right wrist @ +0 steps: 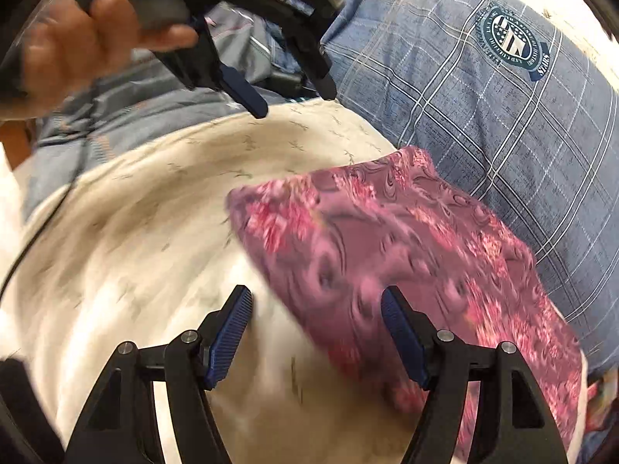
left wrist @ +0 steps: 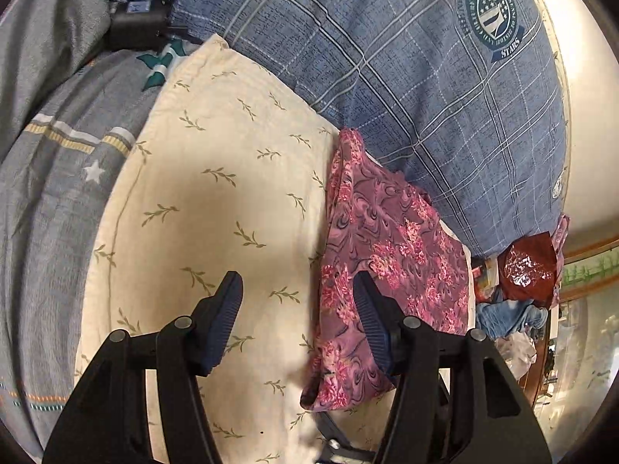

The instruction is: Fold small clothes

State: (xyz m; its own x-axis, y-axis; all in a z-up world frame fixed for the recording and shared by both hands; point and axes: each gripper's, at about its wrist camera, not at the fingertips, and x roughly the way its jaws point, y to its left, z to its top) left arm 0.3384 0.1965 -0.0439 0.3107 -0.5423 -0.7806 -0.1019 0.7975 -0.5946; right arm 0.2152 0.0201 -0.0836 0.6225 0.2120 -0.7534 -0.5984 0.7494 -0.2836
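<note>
A small pink and purple floral cloth (left wrist: 379, 255) lies folded on a cream leaf-print pillow (left wrist: 216, 201). My left gripper (left wrist: 300, 282) is open and empty above the pillow, with its right finger over the cloth's left edge. In the right wrist view the same cloth (right wrist: 406, 255) lies on the pillow (right wrist: 135, 232), blurred by motion. My right gripper (right wrist: 315, 295) is open and empty, its jaws standing over the cloth's near left edge. The left gripper (right wrist: 294, 92) shows at the top of that view, open, held by a hand (right wrist: 85, 38).
A blue plaid pillow with a round crest (left wrist: 425, 89) lies behind the cloth, also in the right wrist view (right wrist: 503, 108). Grey striped bedding (left wrist: 50, 178) lies to the left. A red shiny bag (left wrist: 530, 263) and a heap of clothes (left wrist: 510, 317) sit at the right.
</note>
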